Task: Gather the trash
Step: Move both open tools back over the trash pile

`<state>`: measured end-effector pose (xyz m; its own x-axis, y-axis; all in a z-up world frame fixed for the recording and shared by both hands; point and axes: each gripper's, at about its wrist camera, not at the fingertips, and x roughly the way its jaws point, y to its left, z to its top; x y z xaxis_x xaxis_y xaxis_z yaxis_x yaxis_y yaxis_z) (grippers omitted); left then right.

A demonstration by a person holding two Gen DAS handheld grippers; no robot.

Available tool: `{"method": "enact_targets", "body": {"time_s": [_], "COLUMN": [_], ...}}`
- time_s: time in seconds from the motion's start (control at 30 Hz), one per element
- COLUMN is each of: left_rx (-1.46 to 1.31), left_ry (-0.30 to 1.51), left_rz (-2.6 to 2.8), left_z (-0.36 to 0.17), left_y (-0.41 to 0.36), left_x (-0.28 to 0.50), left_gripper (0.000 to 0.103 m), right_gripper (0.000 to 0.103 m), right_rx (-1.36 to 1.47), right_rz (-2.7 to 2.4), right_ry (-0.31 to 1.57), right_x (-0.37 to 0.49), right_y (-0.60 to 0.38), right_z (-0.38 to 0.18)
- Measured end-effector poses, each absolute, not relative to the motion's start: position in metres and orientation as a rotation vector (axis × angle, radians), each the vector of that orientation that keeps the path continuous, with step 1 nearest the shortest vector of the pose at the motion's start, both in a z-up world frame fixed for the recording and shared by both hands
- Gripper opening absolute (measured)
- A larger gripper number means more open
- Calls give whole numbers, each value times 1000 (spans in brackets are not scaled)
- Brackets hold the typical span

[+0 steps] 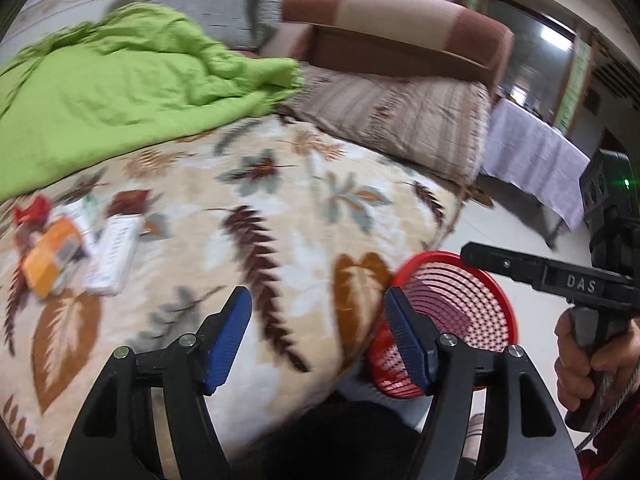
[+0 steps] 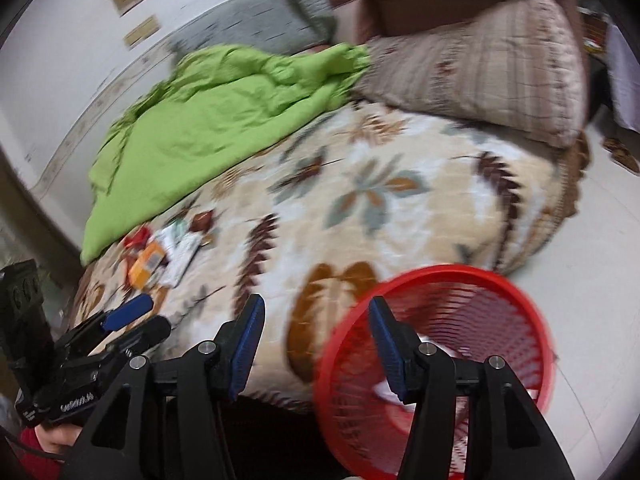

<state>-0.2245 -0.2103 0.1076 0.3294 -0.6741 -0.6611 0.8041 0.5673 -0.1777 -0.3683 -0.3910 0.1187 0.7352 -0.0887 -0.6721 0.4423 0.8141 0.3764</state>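
A small pile of trash lies on the leaf-patterned bedspread [image 1: 280,184]: an orange box [image 1: 50,258], a white packet [image 1: 112,254] and a red wrapper [image 1: 32,210]. The right wrist view shows the same orange box [image 2: 146,266] and white packet [image 2: 182,254] at the left. A red mesh basket [image 1: 460,292] stands on the floor against the bed's edge, and its rim [image 2: 480,276] fills the lower right of the right wrist view. My left gripper [image 1: 318,308] is open and empty above the bed's edge. My right gripper [image 2: 316,312] is open and empty, with its right finger over the basket.
A crumpled green blanket [image 1: 120,92] covers the far left of the bed. Striped pillows [image 1: 400,120] and a brown headboard cushion [image 1: 400,20] lie at the far end. A table with a pale cloth [image 1: 532,160] stands on the white floor [image 2: 600,240] to the right.
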Motion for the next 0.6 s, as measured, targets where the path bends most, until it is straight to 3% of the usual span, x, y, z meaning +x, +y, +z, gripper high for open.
{"method": "enact_targets", "body": {"time_s": [0.6], "left_rx": [-7], "left_ry": [723], "left_rz": [-461], "left_z": [98], "left_y": [-46], "left_x": [-68], "left_gripper": [72], "right_gripper": [63], "right_rx": [427], "right_rz": [-32], "right_ry": [803], "right_x": [-235], "right_y": [-289], "right_z": [112]}}
